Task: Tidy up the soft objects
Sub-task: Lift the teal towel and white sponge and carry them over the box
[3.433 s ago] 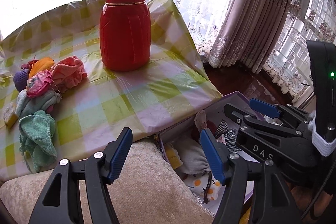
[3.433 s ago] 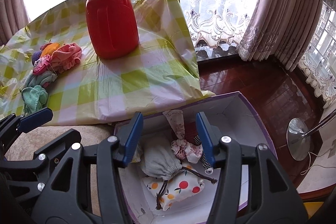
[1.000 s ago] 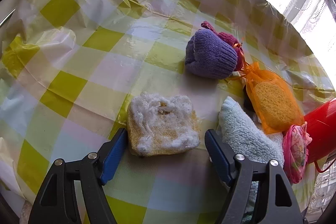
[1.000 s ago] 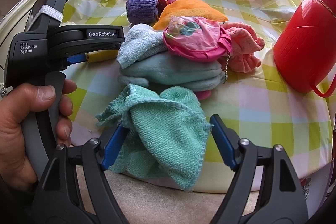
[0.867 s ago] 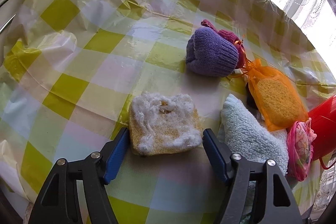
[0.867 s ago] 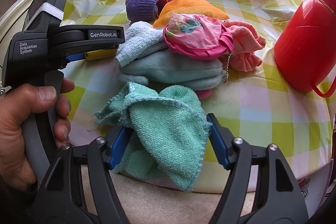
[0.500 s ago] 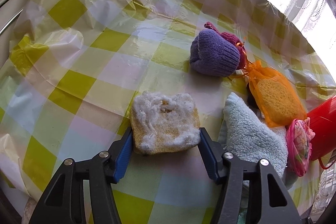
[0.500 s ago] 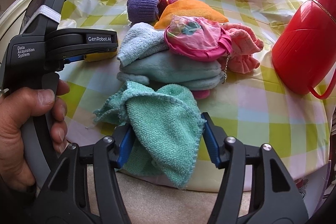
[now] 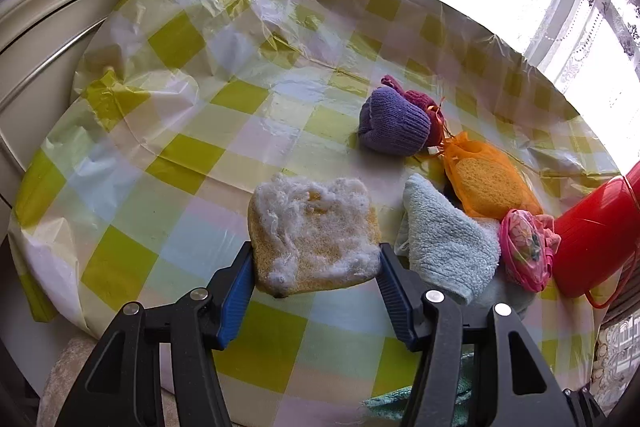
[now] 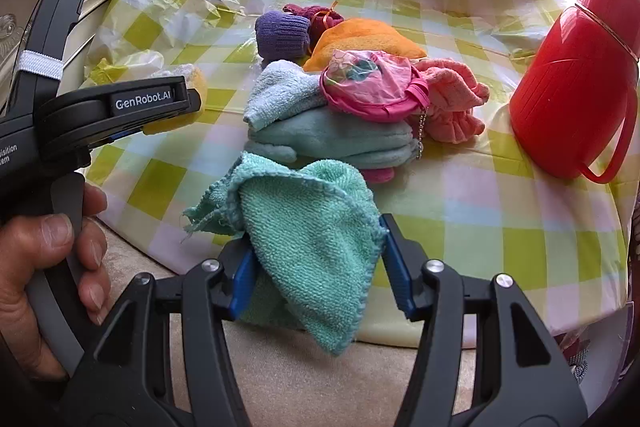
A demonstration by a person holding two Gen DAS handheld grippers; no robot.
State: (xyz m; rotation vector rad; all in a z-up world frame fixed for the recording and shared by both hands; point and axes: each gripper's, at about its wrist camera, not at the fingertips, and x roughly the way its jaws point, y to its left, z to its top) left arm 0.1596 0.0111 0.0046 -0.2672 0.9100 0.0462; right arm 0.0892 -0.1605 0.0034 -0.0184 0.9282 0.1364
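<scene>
The sponge lay on the worktop between the pads of the left gripper, both touching its sides. To its right lay a folded towel, with a pouch beside that and a jug at the far right. Behind the towel lay a mesh bag, and behind that a knit ball. In the right wrist view, a cloth hung over the near edge of the worktop, pinched between the pads of the right gripper. Behind it the towel rested on a fleece bundle, the pouch on top. The left gripper stood to the left of the pile, the jug well to its right.
</scene>
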